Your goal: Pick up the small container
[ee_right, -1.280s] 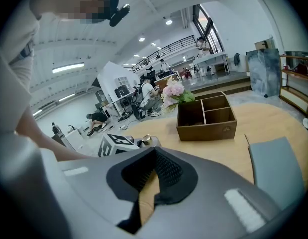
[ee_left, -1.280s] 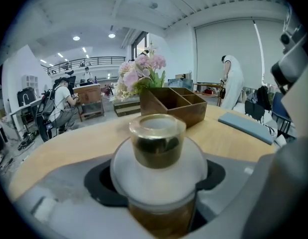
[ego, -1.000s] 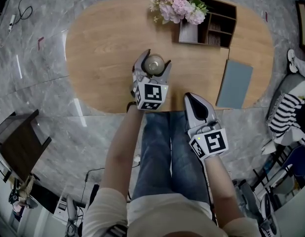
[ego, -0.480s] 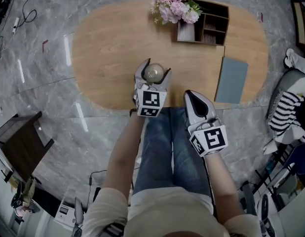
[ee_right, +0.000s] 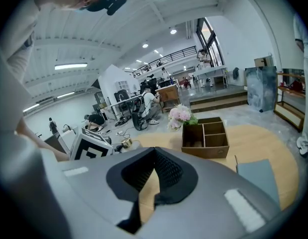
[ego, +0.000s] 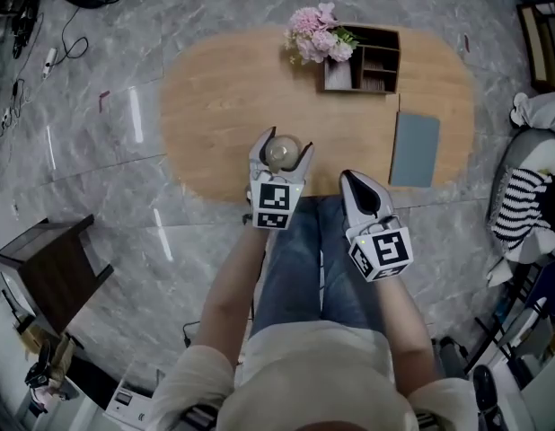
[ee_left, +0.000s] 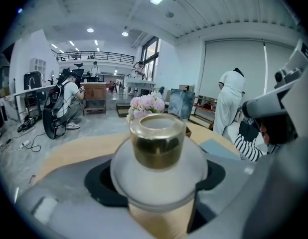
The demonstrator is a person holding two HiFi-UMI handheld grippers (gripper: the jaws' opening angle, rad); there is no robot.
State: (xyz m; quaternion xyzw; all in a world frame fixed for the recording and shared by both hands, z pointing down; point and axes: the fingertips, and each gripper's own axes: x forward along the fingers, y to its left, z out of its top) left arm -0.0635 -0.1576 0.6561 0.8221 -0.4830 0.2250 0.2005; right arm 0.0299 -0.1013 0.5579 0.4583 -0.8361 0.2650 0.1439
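left gripper (ego: 283,144): fingers clamped on either side of the small container (ego: 281,154)
small container: clear domed jar with a gold cap, upright between the left fingers, at the near edge of the worktop (ego: 224,106)
right gripper (ego: 347,178): fingers pressed together, nothing between them, above the person's thigh (ego: 291,259)

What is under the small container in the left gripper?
The small container is gripped between the left gripper's jaws. Below it the wooden table shows. The jaws cover its base, so contact cannot be seen.
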